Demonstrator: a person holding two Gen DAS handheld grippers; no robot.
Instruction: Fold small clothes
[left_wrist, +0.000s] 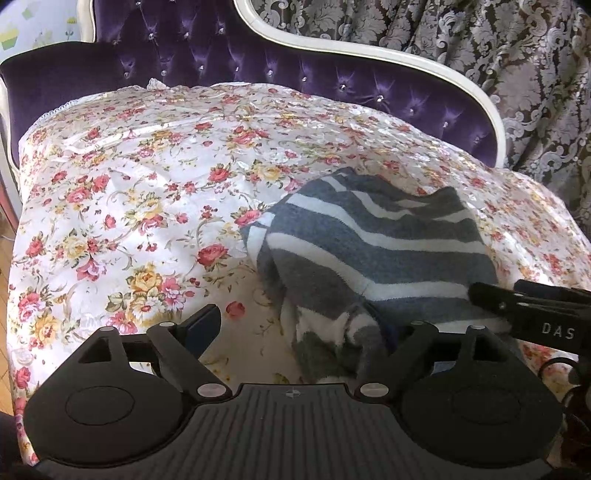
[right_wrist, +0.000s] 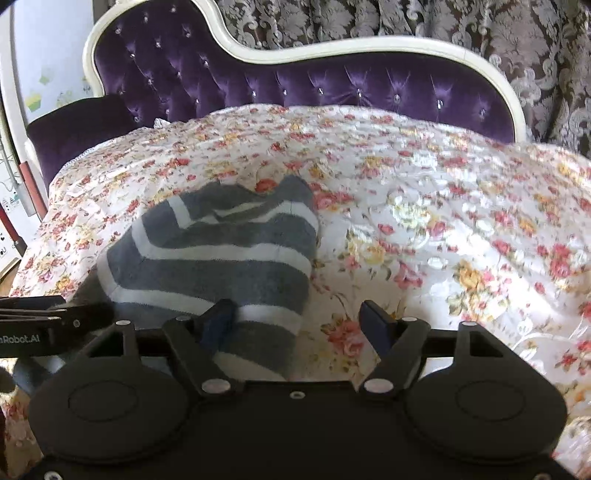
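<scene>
A small grey and white striped garment (left_wrist: 373, 247) lies rumpled on the floral bedspread (left_wrist: 140, 184). My left gripper (left_wrist: 295, 328) is open; its left finger is over bare spread and its right finger is hidden under the garment's near edge. In the right wrist view the garment (right_wrist: 221, 251) lies left of centre. My right gripper (right_wrist: 299, 321) is open; its left finger (right_wrist: 218, 321) rests on the garment's near corner and its right finger (right_wrist: 376, 321) is over the spread. The right gripper also shows in the left wrist view (left_wrist: 528, 310), beside the garment.
The bedspread (right_wrist: 443, 221) covers a purple tufted sofa with a white curved frame (left_wrist: 369, 48). A dark purple cushion (left_wrist: 55, 77) sits at the back left. Patterned curtains (right_wrist: 406, 26) hang behind. Wooden floor (left_wrist: 3, 280) shows at the far left.
</scene>
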